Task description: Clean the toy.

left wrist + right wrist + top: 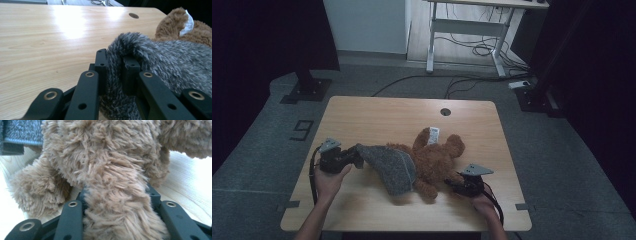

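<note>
A brown teddy bear (434, 157) lies on the wooden table (377, 117), a white tag (433, 134) on its upper part. A grey fuzzy hat (390, 167) covers the bear's left end. My left gripper (357, 159) is shut on the hat's edge; in the left gripper view the grey fur (117, 65) is pinched between the jaws, with the bear (200, 30) behind it. My right gripper (453, 184) is shut on a limb of the bear; in the right gripper view brown fur (115, 202) is packed between the jaws, with the hat (22, 132) at top left.
A round cable hole (445, 111) sits near the table's far edge. Beyond the table stand a white desk frame (467, 35) with cables on the floor, and black stand bases (307, 90) at left and right. A "9" marking (302, 129) is on the floor at left.
</note>
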`<state>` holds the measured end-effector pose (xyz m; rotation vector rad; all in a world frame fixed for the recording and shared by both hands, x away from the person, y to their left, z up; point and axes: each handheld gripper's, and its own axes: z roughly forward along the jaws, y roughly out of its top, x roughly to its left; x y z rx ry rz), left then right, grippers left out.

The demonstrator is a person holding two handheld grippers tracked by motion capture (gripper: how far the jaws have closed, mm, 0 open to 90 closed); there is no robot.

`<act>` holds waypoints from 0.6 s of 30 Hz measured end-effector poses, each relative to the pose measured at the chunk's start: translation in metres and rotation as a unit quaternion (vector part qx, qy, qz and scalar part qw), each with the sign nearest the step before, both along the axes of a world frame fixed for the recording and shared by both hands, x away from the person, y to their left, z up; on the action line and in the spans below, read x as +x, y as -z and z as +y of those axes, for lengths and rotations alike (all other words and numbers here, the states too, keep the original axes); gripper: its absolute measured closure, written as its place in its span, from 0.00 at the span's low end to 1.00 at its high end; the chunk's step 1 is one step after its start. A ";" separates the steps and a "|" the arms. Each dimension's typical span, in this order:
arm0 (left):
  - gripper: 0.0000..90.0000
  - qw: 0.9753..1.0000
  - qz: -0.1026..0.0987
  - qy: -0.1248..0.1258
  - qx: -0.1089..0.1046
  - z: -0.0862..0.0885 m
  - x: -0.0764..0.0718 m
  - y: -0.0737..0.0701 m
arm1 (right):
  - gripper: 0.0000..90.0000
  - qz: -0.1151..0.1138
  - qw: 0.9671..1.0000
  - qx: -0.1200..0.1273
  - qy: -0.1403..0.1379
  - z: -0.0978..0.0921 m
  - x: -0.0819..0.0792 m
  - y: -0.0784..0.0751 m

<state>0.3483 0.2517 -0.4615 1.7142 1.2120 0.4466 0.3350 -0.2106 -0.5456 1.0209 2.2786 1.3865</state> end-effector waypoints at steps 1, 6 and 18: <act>0.87 1.000 -0.002 -0.003 -0.003 0.003 -0.001 -0.002 | 0.62 0.000 1.000 0.000 0.000 0.000 0.000 0.000; 0.87 1.000 -0.013 -0.005 -0.013 0.016 -0.008 -0.008 | 0.62 0.000 1.000 0.000 0.000 0.000 0.000 0.000; 0.90 0.998 -0.040 0.006 -0.040 0.052 -0.040 -0.017 | 0.62 0.000 1.000 0.000 -0.001 0.000 0.001 0.000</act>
